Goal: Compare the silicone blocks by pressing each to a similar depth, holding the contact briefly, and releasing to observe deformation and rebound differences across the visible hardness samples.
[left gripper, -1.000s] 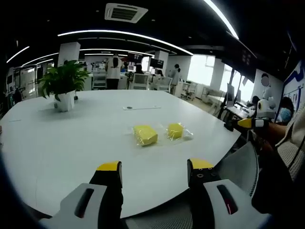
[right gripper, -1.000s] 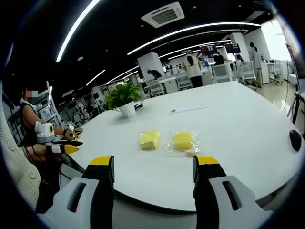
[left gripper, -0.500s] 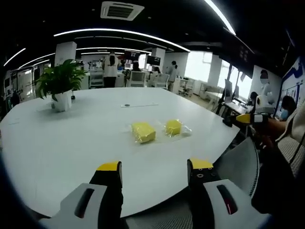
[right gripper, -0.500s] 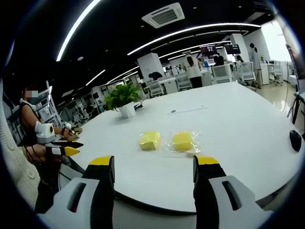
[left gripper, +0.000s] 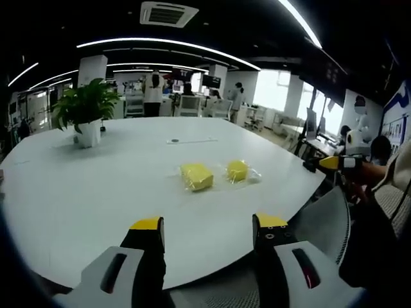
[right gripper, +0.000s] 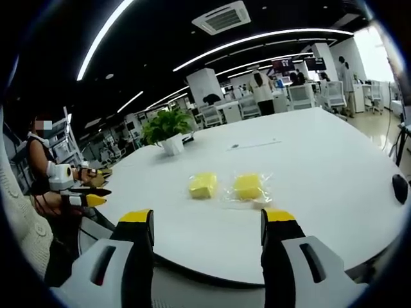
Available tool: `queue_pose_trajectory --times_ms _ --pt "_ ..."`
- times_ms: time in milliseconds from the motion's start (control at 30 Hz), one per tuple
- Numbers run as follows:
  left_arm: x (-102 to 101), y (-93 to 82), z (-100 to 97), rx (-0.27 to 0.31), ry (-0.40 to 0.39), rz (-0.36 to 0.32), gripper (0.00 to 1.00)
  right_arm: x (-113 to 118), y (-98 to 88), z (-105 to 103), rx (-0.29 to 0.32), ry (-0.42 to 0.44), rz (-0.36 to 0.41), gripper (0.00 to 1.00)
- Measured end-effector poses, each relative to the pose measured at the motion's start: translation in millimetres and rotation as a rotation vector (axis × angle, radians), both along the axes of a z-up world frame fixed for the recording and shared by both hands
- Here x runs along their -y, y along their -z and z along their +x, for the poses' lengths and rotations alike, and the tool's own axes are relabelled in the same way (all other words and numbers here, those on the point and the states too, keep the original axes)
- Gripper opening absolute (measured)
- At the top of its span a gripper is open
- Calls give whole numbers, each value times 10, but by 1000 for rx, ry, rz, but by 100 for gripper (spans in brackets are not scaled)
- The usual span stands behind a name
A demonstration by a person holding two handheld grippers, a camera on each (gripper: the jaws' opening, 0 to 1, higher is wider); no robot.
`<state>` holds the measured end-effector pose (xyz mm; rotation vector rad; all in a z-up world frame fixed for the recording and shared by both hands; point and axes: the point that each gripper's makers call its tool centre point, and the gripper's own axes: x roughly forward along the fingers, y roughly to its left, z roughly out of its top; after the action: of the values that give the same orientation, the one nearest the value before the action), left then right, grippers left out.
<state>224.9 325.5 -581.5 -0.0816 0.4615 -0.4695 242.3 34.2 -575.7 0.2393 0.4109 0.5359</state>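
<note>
Blocks: two yellow silicone blocks lie side by side on the white table (left gripper: 96, 192), near its right edge. The left block (left gripper: 196, 176) (right gripper: 203, 185) is bare or thinly wrapped; the right block (left gripper: 237, 169) (right gripper: 247, 185) sits in a clear crinkled bag.
Left gripper: (left gripper: 209, 228) held off the near table edge, well short of the blocks, jaws wide apart and holding nothing.
Right gripper: (right gripper: 209, 221) also off the near edge, jaws wide and holding nothing; it also shows at the right of the left gripper view (left gripper: 331, 164).
Stage: judged as approach; no block pressed yet.
Risk, sliding: the tabletop looks smooth, so an off-centre press could push a block sideways rather than compress it.
Risk, bag: the loose film could slip or bunch under a jaw and blur the depth match between samples.
Risk, depth: the blocks differ in outline, so an equal press may be hard to gauge.
Around: potted plant (left gripper: 85, 112) far left, a thin strip (left gripper: 190, 140) mid-table, a dark object (right gripper: 399, 188) at the right edge, a chair (left gripper: 321, 221) near right.
In the way: nothing lies between grippers and blocks.
</note>
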Motion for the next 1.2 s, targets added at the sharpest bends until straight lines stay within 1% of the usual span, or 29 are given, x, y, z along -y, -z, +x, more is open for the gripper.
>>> queue_pose_trajectory --times_ms 267,767,967,1200 --pt "-32 11 -50 -5 -16 4 55 -57 27 -9 -7 -23 1 63" --pt "-51 33 -80 -14 -26 10 55 -68 59 -3 -16 -41 -7 63" --pt "-36 17 -57 -14 -18 14 55 -68 79 0 -21 -47 -14 63" --pt "26 -55 41 -14 8 11 55 -66 60 -2 -21 -49 -12 62"
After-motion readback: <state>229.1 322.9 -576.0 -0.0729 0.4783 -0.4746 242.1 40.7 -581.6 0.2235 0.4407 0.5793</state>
